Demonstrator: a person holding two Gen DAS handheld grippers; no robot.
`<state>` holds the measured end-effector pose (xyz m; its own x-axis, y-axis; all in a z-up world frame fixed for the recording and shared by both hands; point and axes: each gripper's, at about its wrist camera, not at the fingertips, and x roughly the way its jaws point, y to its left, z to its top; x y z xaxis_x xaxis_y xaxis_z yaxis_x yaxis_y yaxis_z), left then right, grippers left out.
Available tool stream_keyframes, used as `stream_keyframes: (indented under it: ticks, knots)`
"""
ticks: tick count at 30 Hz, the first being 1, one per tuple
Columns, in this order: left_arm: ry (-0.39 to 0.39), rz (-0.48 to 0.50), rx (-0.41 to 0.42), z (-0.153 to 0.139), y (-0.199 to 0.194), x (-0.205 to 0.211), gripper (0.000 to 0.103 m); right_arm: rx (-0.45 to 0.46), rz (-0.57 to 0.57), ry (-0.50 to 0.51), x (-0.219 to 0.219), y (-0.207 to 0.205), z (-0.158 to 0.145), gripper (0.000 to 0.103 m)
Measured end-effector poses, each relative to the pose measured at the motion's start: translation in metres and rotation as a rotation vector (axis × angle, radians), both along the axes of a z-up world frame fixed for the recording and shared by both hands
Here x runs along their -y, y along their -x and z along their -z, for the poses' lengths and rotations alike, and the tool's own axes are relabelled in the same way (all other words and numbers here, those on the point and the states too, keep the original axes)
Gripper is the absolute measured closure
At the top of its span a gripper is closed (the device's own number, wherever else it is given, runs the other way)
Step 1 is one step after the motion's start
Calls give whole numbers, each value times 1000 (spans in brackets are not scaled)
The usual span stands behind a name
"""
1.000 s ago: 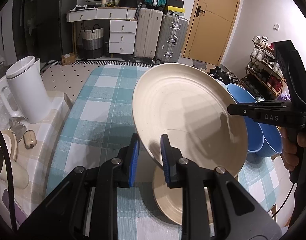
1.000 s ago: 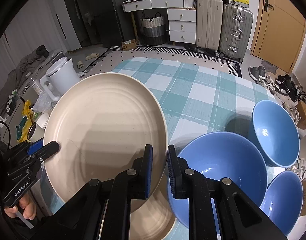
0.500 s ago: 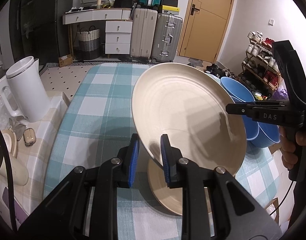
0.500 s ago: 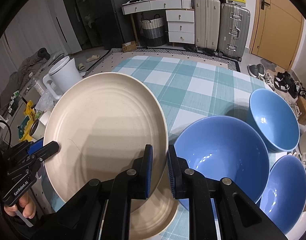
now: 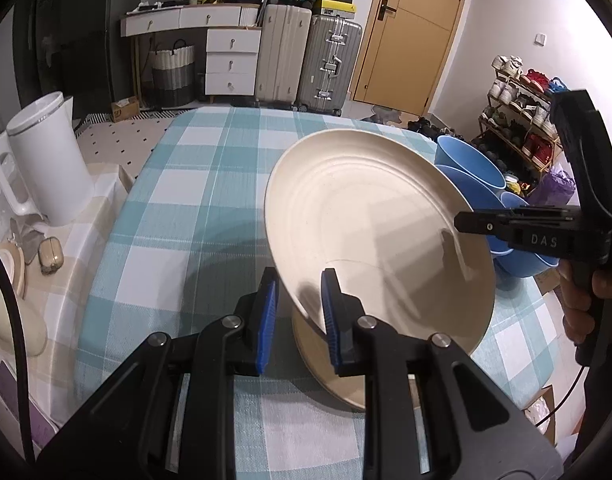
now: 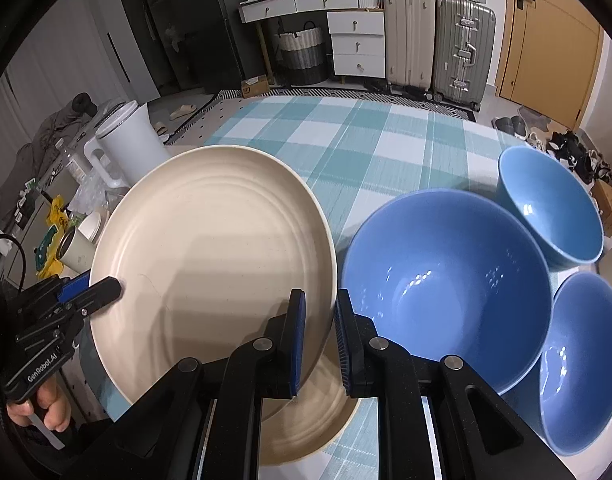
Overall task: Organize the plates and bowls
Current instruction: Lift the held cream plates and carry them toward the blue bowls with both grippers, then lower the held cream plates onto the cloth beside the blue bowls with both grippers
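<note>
A large cream plate [image 5: 370,216] hangs tilted above the bench [image 5: 194,184], which wears a teal-and-white checked cloth. The left gripper [image 5: 298,304] pinches the plate's near rim between its blue pads, and the right gripper [image 6: 318,332] pinches the opposite rim, so both hold the same plate. Directly beneath it a second cream plate [image 6: 306,432] lies flat on the cloth, partly hidden by the raised one. Just to the right of the plates, three blue bowls sit close together: a big bowl [image 6: 446,292] nearest the plates, a smaller bowl [image 6: 554,208] behind it and another small bowl [image 6: 582,356] at the bench's edge. A white kettle [image 5: 46,160] stands on a side surface to the left.
</note>
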<state>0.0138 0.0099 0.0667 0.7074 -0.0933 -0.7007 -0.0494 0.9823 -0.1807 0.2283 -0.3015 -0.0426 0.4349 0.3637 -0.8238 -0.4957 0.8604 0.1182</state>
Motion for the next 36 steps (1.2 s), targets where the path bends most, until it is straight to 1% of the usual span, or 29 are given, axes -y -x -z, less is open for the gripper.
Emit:
stream_keyframes:
  ticks: [13,20,36]
  knots:
    - [34,1,-10,12,1,-10,85,-27,0,28,0,16,22,88]
    - [39,14,-20,19,-4,-10,85,-43,17,19,5,20,29,88]
    - [22,47,-57,38,-17,-4,85,-64,40,20,13,30,40,88]
